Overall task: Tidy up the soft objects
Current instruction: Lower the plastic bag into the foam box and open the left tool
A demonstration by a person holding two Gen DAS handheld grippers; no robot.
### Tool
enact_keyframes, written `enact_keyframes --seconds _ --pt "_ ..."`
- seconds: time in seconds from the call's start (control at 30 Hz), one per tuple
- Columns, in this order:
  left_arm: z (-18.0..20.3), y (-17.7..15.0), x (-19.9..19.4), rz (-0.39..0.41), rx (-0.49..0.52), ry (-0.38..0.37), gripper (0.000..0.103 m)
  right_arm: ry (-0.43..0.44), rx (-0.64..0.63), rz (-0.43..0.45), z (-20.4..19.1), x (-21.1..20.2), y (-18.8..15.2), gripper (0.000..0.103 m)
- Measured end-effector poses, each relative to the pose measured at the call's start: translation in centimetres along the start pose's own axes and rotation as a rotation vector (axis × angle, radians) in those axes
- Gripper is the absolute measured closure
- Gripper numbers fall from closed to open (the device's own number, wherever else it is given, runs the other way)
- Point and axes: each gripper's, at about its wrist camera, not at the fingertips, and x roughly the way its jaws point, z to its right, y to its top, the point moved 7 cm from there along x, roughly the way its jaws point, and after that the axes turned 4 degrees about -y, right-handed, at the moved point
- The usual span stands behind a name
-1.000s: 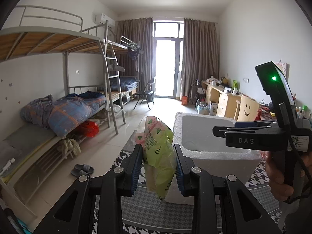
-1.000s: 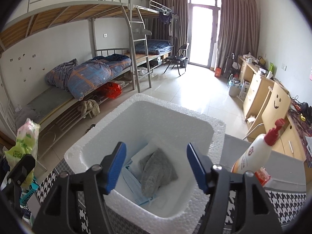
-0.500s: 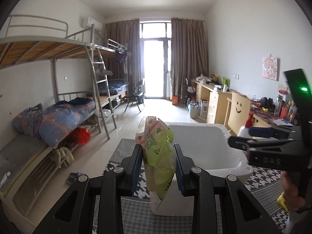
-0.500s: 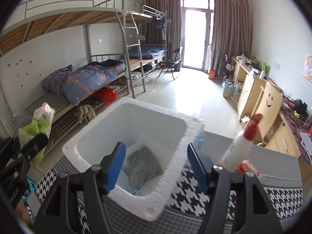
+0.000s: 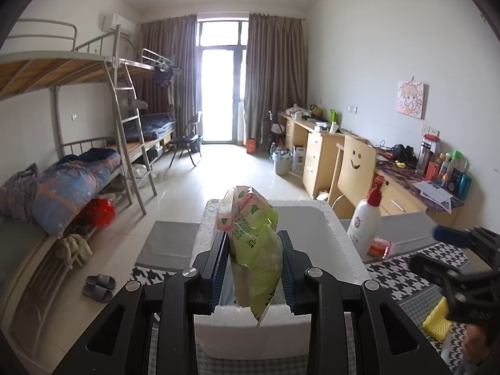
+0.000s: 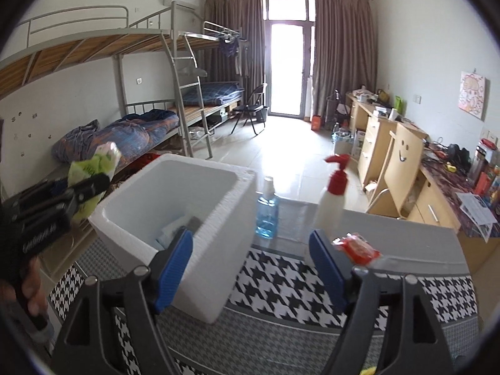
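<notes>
Over the foam box (image 5: 312, 225), green packet (image 5: 254, 250) now carried in by the left tongs (image 5: 254, 268), clamped, ready to drop; right tongs (image 6: 251, 268) just widening, empty, swung aside.

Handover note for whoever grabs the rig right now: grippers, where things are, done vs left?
Left gripper: shut on the green tissue pack, held above the near rim of the foam box.
Right gripper: open, nothing between its pads; its jaws have just been opening. It points at the cloth between the box and the red packet.
Done: a grey cloth and light blue items already lie in the box.
Left: drop the pack in. The red packet and a yellow foam net are on the table, still outside the box. The spray bottle and blue bottle probably stay.
</notes>
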Motion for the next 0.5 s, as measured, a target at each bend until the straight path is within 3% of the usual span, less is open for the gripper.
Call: enact_keyframes --seconds 0.5 --pt "0.7 0.1 4.7 -0.102 -0.023 -0.027 0.07 -0.083 0.046 0.032 3.7 -3.1 -3.2 0.023"
